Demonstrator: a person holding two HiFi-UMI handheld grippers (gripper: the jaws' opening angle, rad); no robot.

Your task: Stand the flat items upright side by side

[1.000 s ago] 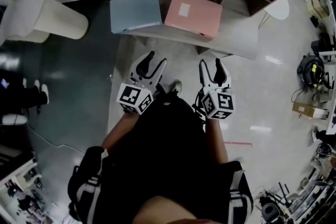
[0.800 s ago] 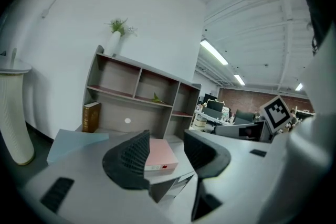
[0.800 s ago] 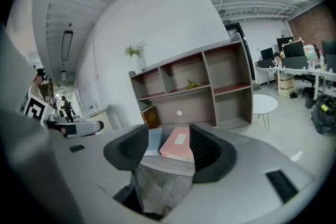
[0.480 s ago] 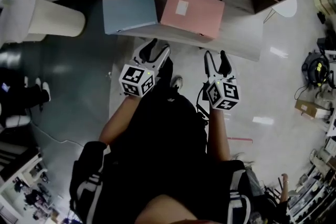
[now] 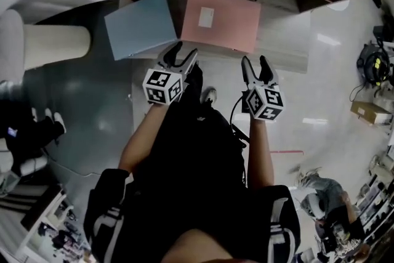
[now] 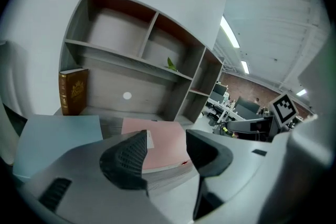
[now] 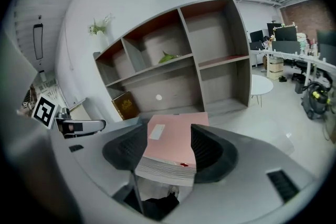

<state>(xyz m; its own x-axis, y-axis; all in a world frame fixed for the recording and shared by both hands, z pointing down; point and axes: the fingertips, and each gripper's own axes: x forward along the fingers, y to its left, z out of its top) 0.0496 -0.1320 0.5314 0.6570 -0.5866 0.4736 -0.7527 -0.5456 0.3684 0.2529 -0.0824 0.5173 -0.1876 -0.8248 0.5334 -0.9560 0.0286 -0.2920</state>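
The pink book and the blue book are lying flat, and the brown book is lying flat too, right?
Not quite. The brown book stands upright, as the left gripper view shows. The pink book and the blue book do lie flat.

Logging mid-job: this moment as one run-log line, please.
books: blue book, pink book flat on shelf | left gripper: jaws just opening, nothing between | right gripper: jaws just opening, pink book lined up between, ungripped
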